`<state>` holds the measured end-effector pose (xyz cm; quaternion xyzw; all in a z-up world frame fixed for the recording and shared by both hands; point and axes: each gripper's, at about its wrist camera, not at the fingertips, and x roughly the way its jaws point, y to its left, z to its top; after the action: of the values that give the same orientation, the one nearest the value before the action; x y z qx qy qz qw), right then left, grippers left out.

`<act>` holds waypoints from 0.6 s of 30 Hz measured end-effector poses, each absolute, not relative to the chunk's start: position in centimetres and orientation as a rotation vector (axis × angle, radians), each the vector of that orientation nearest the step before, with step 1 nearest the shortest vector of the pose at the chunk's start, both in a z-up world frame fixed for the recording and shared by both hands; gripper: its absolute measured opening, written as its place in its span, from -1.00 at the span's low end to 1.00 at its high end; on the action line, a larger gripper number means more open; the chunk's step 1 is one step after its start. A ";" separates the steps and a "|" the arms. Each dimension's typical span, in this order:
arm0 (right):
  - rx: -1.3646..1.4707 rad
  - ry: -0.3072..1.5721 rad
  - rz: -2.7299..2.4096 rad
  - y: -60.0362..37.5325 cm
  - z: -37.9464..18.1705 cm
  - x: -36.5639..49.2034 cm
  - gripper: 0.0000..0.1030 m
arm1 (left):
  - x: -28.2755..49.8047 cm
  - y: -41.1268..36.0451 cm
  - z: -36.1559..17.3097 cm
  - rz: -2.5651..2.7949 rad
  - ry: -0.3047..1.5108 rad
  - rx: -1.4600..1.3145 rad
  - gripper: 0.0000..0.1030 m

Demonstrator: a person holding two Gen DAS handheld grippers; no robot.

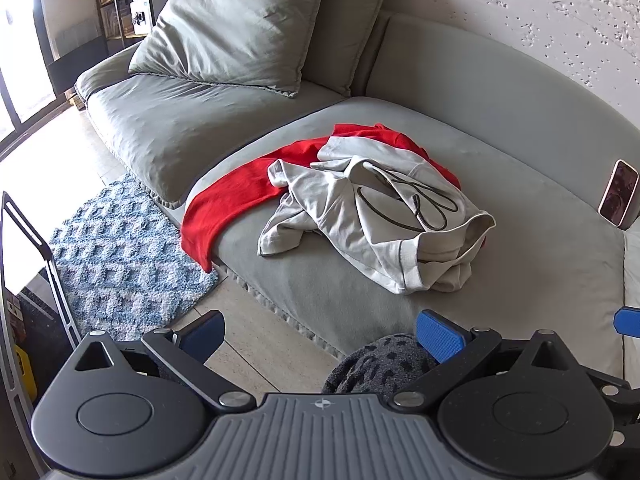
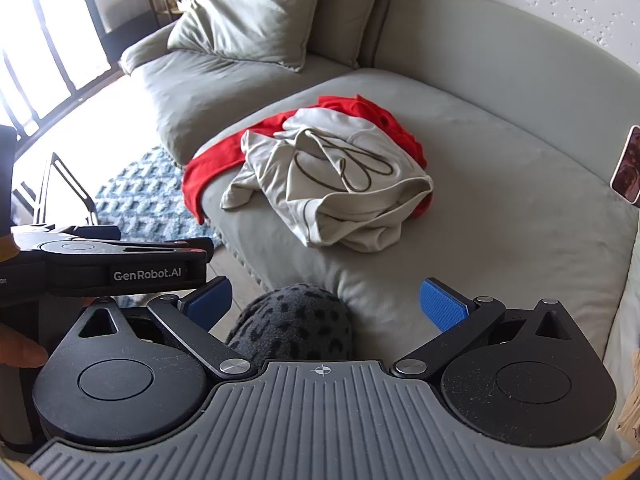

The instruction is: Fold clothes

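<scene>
On the sofa seat, at 12 o'clock from both wide-open, empty grippers, the beige top should be lifted off the red garment first.

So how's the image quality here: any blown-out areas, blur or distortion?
Left wrist view: window at left is blown out, sofa edges bow from fisheye, clothes pile sharp. Right wrist view: same window glare, strong bowing, no motion blur.
</scene>
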<state>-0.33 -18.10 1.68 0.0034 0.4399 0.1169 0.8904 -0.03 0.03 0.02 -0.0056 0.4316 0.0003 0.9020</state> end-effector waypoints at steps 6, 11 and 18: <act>0.006 0.910 0.242 -18.0 1.8 -0.5 0.99 | -0.2 0.2 0.1 0.000 0.898 -0.015 0.98; 0.007 0.907 0.241 -17.9 2.1 -0.8 0.99 | -0.2 0.3 0.2 -0.003 0.898 -0.014 0.98; 0.009 0.908 0.241 -18.0 2.1 -0.7 0.99 | 0.0 0.1 0.1 -0.005 0.899 -0.010 0.98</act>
<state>-0.73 -17.99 2.06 0.0042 0.4374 0.1160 0.8917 -0.03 0.13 0.15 -0.0048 0.4347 -0.0023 0.9006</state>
